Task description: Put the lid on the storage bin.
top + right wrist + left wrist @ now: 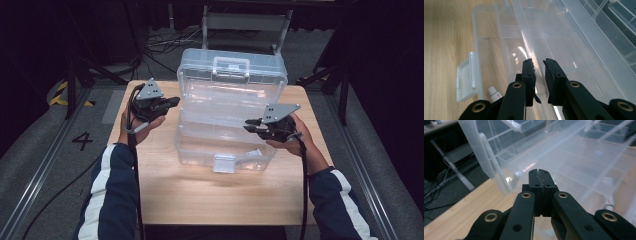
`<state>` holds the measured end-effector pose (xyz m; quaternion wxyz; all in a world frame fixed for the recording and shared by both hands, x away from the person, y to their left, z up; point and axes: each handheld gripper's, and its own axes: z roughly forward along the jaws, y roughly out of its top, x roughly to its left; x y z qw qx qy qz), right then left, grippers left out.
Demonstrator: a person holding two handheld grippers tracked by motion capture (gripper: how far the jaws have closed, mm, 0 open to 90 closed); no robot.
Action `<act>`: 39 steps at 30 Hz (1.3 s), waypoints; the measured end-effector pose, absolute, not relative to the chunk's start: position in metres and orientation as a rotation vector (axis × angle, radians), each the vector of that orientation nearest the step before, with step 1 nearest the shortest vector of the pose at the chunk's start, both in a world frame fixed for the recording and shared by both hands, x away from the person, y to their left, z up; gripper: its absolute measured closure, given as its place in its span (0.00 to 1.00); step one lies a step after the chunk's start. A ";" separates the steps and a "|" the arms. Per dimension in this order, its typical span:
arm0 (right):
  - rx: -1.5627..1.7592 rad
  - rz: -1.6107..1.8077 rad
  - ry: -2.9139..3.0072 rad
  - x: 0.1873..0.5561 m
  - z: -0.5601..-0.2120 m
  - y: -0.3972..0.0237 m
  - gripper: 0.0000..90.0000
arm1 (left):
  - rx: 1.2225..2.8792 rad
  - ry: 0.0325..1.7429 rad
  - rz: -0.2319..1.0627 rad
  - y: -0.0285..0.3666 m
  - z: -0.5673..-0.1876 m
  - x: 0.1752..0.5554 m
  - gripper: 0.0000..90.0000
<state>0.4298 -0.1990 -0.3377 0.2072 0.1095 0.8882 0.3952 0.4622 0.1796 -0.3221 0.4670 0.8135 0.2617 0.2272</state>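
Observation:
A clear plastic toolbox point(200, 147) stands open on the wooden table point(210, 195), its lid point(232, 82) tilted up at the back. A clear inner tray point(215, 122) sits above the box's base. My right gripper point(248, 125) is at the tray's right end. In the right gripper view the right gripper point(539, 62) has its jaws closed on the tray's rim point(529, 45). My left gripper point(175, 101) hovers by the box's left side, apart from it. Up close the left gripper point(539, 173) is shut with nothing in it, facing the lid's wall point(481, 152).
A white latch point(223, 163) hangs on the box's front. A small white tube with red print point(495, 95) lies inside the base near that latch. Behind the table stand a grey chair point(245, 22) and loose cables point(165, 42) on the floor.

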 end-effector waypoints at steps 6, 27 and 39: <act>0.299 1.091 2.475 0.428 -0.338 -0.198 0.87 | 1.968 0.668 0.558 0.176 -0.311 0.480 1.00; 0.282 1.039 2.472 0.419 -0.340 -0.202 0.86 | 1.906 0.692 0.553 0.180 -0.299 0.486 1.00; 0.320 1.037 2.446 0.410 -0.338 -0.223 0.88 | 1.909 0.669 0.545 0.178 -0.306 0.481 1.00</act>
